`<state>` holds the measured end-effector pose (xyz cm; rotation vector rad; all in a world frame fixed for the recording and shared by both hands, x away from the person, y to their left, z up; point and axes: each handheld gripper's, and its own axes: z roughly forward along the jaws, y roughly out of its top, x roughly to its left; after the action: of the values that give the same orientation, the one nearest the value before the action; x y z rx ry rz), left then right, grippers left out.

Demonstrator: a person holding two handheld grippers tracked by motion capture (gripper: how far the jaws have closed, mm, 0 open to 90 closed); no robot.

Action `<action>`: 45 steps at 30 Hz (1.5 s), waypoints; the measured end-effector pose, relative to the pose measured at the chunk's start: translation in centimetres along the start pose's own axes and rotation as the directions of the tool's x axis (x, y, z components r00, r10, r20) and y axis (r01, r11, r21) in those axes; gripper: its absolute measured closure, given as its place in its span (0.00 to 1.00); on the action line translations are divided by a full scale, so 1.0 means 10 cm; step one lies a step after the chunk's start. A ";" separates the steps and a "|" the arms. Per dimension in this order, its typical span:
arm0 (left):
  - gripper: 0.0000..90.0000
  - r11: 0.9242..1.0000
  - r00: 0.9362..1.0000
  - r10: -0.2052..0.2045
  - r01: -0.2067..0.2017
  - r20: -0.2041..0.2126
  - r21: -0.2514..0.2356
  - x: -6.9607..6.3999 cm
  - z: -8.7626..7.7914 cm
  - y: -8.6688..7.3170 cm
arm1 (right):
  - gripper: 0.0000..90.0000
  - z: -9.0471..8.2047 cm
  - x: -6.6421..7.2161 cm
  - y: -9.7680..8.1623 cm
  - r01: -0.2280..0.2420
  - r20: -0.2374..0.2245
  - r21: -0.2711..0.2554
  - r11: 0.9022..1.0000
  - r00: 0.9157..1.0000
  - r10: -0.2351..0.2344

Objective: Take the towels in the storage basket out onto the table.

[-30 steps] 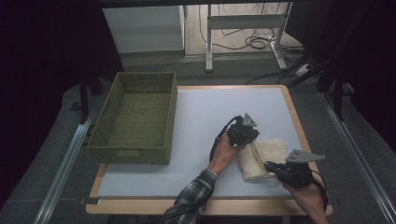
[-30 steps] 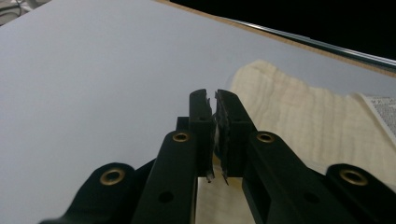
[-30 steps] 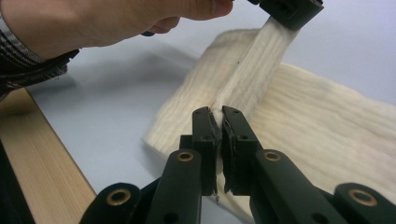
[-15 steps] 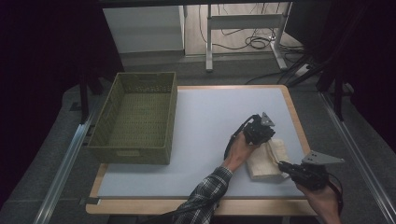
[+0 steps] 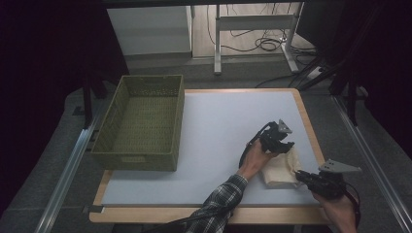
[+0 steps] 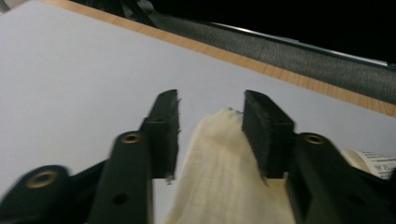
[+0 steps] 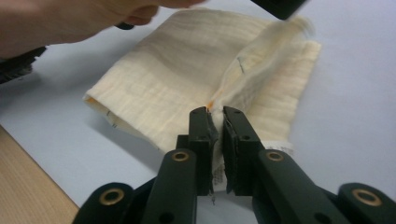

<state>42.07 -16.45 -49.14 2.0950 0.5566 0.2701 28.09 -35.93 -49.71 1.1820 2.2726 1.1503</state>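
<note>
A cream folded cloth (image 5: 281, 170) lies on the pale mat near the table's front right. My left gripper (image 5: 285, 147) hangs over its far end. In the left gripper view its jaws (image 6: 210, 112) stand apart around a raised tip of the cloth (image 6: 219, 172); they have just been opening. My right gripper (image 5: 302, 175) reaches the cloth's near right edge. In the right gripper view (image 7: 215, 116) its jaws pinch a ridge of the cloth (image 7: 177, 79) and have just been easing slightly apart. A white label (image 6: 379, 164) shows at the cloth's edge.
A green woven basket (image 5: 138, 159) stands on the left of the table with nothing in it. The pale mat (image 5: 218, 121) is bare between basket and cloth. The table's wooden rim (image 5: 311, 128) runs close to the right of both grippers.
Both hands have shifted to the right and taken the cloth with them. The left gripper's jaws, shut on the cloth before, now stand apart.
</note>
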 end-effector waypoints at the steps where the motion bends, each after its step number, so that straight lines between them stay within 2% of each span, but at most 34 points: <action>1: 0.57 1.000 1.000 0.001 -0.001 -0.001 -0.004 0.01 -0.03 0.00 | 0.85 -0.02 0.00 0.00 -0.005 0.009 0.003 1.000 1.000 0.005; 9: 0.45 1.000 0.999 0.003 -0.003 -0.036 0.002 0.07 -0.28 -0.09 | 0.73 -0.24 -0.10 0.02 0.000 0.093 -0.019 1.000 0.996 0.001; 11: 0.43 1.000 0.998 0.012 -0.011 -0.054 0.018 0.11 -0.39 -0.16 | 0.71 -0.25 -0.12 0.06 -0.007 0.095 -0.029 1.000 0.995 0.010; 15: 0.42 1.000 0.997 0.008 -0.006 -0.076 0.029 0.15 -0.48 -0.23 | 0.68 -0.19 -0.11 0.13 0.001 0.095 -0.027 1.000 0.995 0.002; 16: 0.42 0.999 0.996 0.010 -0.006 -0.088 0.046 0.18 -0.52 -0.30 | 0.66 -0.09 -0.09 0.15 0.003 0.086 -0.014 1.000 0.996 -0.002; 17: 0.43 0.999 0.996 0.010 -0.006 -0.088 0.046 0.18 -0.52 -0.30 | 0.66 -0.09 -0.09 0.15 0.003 0.086 -0.014 1.000 0.996 -0.002; 18: 0.43 0.998 0.995 0.002 0.003 -0.100 0.057 0.22 -0.56 -0.37 | 0.64 0.00 -0.07 0.15 0.011 0.088 0.004 1.000 0.996 -0.011; 20: 0.45 0.998 0.995 -0.006 0.012 -0.099 0.063 0.24 -0.58 -0.41 | 0.62 0.07 -0.06 0.12 0.012 0.094 0.021 1.000 0.996 -0.014; 21: 0.46 0.997 0.995 -0.024 0.031 -0.099 0.071 0.28 -0.61 -0.48 | 0.61 0.10 -0.06 0.10 0.007 0.096 0.028 1.000 0.995 -0.010; 22: 0.46 0.997 0.994 -0.042 0.049 -0.098 0.067 0.30 -0.62 -0.51 | 0.59 0.11 -0.06 0.08 0.003 0.099 0.035 0.999 0.995 -0.006; 23: 0.46 0.997 0.994 -0.042 0.049 -0.098 0.067 0.30 -0.62 -0.51 | 0.59 0.11 -0.06 0.08 0.003 0.099 0.035 0.999 0.995 -0.006; 25: 0.46 0.994 0.993 -0.077 0.084 -0.090 0.071 0.34 -0.62 -0.59 | 0.55 0.14 -0.07 0.01 -0.007 0.115 0.060 0.998 0.993 0.000; 28: 0.46 0.993 0.993 -0.079 0.087 -0.092 0.084 0.36 -0.60 -0.63 | 0.53 0.15 -0.07 -0.04 -0.020 0.126 0.065 0.998 0.992 0.012; 30: 0.46 0.991 0.993 -0.073 0.083 -0.097 0.109 0.36 -0.54 -0.68 | 0.51 0.18 -0.07 -0.10 -0.029 0.142 0.092 0.995 0.990 0.016; 33: 0.45 0.990 0.993 -0.072 0.083 -0.095 0.112 0.35 -0.49 -0.70 | 0.51 0.18 -0.10 -0.13 -0.071 0.122 0.076 0.995 0.991 0.061; 35: 0.45 0.989 0.993 -0.066 0.078 -0.098 0.124 0.35 -0.45 -0.71 | 0.51 0.18 -0.11 -0.14 -0.076 0.121 0.077 0.994 0.990 0.066; 37: 0.45 0.987 0.993 -0.047 0.063 -0.104 0.151 0.34 -0.42 -0.72 | 0.52 0.19 -0.11 -0.12 -0.076 0.122 0.091 0.993 0.990 0.065; 41: 0.51 0.986 0.993 -0.107 0.113 -0.049 0.122 0.37 -0.40 -0.77 | 0.60 0.19 -0.10 -0.08 -0.081 0.118 0.118 0.990 0.991 0.067; 45: 0.59 0.983 0.993 -0.110 0.113 -0.029 0.142 0.36 -0.40 -0.74 | 0.69 0.19 -0.11 -0.08 -0.102 0.099 0.119 0.988 0.991 0.091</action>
<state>41.50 -8.25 -53.18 2.1919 0.7226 0.1931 29.51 -36.11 -51.59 1.3766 2.2657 0.9774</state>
